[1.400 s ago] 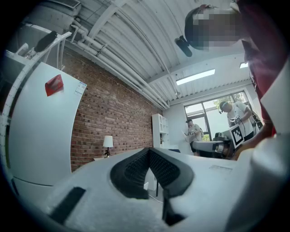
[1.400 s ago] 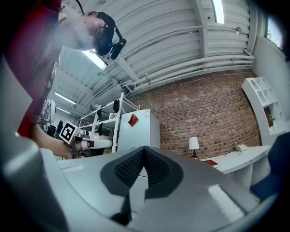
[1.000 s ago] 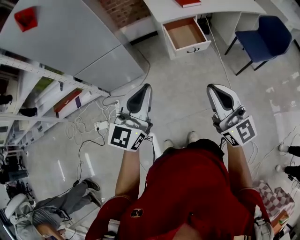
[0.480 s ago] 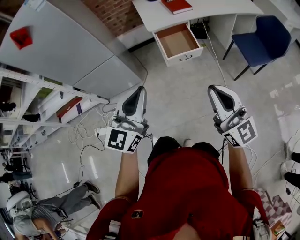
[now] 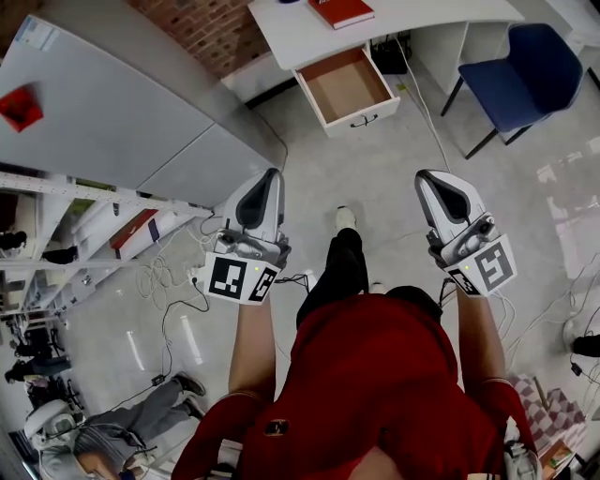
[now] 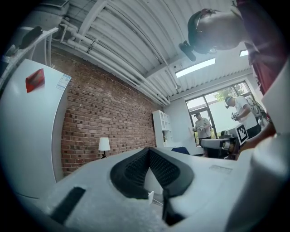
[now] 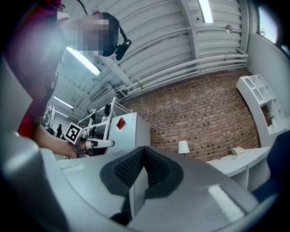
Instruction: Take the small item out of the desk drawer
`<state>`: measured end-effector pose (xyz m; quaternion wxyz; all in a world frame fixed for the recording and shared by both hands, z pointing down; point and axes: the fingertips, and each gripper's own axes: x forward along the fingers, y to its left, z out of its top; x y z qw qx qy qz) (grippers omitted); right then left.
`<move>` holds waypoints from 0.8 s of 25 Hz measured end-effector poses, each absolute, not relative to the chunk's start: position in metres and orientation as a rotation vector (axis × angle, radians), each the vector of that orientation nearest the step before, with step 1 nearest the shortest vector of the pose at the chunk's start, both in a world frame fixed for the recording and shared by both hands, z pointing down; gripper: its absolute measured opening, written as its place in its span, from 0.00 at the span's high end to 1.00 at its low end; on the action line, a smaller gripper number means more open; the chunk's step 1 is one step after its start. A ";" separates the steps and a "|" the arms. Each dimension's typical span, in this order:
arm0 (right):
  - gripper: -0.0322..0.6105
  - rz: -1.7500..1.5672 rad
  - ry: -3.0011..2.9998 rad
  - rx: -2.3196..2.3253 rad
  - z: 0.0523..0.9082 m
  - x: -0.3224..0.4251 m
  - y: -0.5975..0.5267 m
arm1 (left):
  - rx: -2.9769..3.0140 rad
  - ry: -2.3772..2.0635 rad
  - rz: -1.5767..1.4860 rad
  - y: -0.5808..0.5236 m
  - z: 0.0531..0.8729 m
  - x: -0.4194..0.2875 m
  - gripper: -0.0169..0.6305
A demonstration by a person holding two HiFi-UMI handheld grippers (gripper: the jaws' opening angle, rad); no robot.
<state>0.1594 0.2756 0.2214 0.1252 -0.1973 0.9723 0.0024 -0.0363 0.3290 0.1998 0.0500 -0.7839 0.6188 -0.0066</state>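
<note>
The open desk drawer (image 5: 345, 86) sticks out of the white desk (image 5: 403, 21) at the top of the head view. Its brown bottom looks bare, and I make out no small item in it. My left gripper (image 5: 270, 180) and right gripper (image 5: 430, 178) are held level in front of me over the floor, well short of the drawer. In the left gripper view, the left gripper (image 6: 148, 152) is shut with nothing between its dark pads. The right gripper (image 7: 144, 150) is likewise shut and empty, pointing towards a brick wall.
A red book (image 5: 339, 11) lies on the desk and a blue chair (image 5: 525, 70) stands to its right. A grey cabinet (image 5: 141, 103) and metal shelving (image 5: 94, 202) line the left. Cables (image 5: 178, 277) trail on the floor. A person (image 5: 141, 412) sits low at left.
I have walked forward: one leg has swung ahead between the grippers, and the desk and drawer have slid leftward in view. Both grippers stay shut, the left one drifting slightly left.
</note>
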 end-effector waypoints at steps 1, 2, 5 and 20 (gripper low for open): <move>0.93 0.010 2.837 -0.588 0.224 0.157 0.268 | -2.394 1.879 -0.016 0.320 0.204 -0.040 0.97; 0.93 0.013 2.842 -0.602 0.225 0.153 0.259 | -2.399 1.875 -0.012 0.310 0.207 -0.046 0.97; 0.93 0.017 2.862 -0.644 0.228 0.136 0.227 | -2.413 1.858 -0.017 0.272 0.214 -0.066 0.97; 0.93 -0.023 2.900 -0.834 0.241 0.012 0.036 | -2.636 1.632 -0.125 0.063 0.258 -0.165 0.97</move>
